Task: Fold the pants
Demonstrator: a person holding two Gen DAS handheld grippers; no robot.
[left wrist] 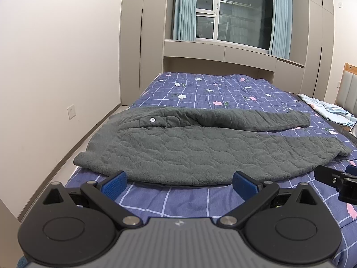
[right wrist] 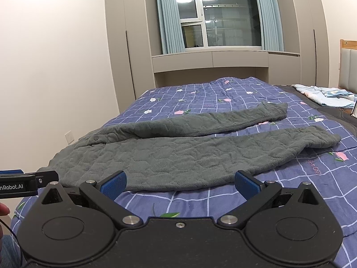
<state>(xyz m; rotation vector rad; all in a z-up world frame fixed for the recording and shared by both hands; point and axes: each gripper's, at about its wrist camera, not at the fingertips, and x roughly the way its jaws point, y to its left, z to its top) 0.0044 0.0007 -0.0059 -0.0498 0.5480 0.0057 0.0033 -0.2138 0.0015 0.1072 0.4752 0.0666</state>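
Observation:
Grey quilted fleece pants (left wrist: 200, 149) lie flat on the bed, waist at the left with a metal snap (left wrist: 152, 120), both legs stretching to the right. My left gripper (left wrist: 179, 184) hovers just in front of the near hem, open, nothing between its blue pads (left wrist: 115, 184). In the right wrist view the same pants (right wrist: 178, 154) spread across the bed, the two legs parted at the right. My right gripper (right wrist: 180, 184) is open too, just short of the near edge of the pants. Each gripper shows at the other view's side edge.
The bed carries a purple checked quilt (left wrist: 214, 91) with flower prints. A light blue bundle of cloth (right wrist: 325, 95) lies at the far right near the headboard. A white wall with a socket (left wrist: 71, 111) runs along the left; wardrobes and a window stand behind.

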